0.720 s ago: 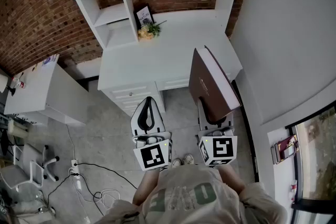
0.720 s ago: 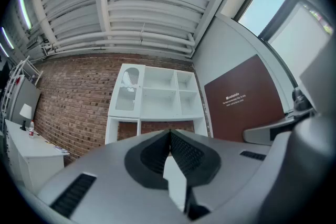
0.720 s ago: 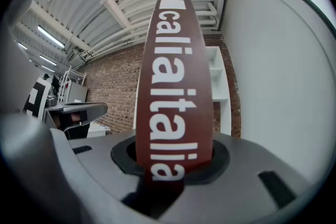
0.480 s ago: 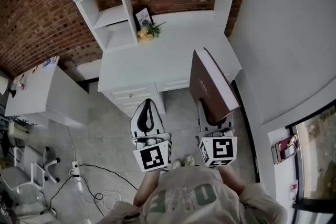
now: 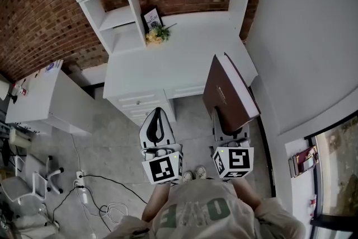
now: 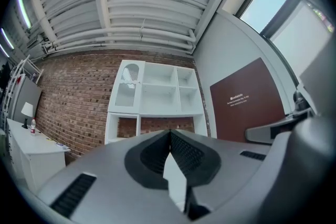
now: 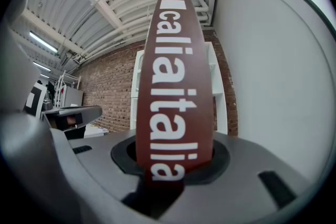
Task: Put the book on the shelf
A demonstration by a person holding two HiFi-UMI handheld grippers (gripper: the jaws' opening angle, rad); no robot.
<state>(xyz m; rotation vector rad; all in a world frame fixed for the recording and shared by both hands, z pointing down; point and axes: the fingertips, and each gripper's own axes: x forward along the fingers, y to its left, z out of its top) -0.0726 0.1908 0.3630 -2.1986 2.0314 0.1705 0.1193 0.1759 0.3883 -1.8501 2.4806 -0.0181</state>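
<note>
The right gripper [image 5: 226, 127] is gripping the lower end of a brown hardcover book [image 5: 225, 92]. Its jaws are standing partly apart and pressing on the two covers. In the right gripper view the spine is rising straight up out of the jaws and showing large white lettering to the camera. In the head view the book is standing upright in the air at right of centre. It is overlapping the right front edge of the white desk [image 5: 168, 67], and its pale page edges are facing the right of the frame. It is well apart from the white shelf unit [image 5: 120, 15] at the upper middle of the frame.

The left gripper [image 5: 159, 111] is hovering at lower centre in front of the desk drawers. Its jaws are pressing together at the tips with nothing between them.

A small bunch of flowers [image 5: 157, 34] is lying on the desk beside the shelf unit, with a small printed card [image 5: 152, 17] leaning just behind it. A white side table [image 5: 39, 101] is standing at the left, and a cable [image 5: 100, 207] is trailing over the floor at lower left.
</note>
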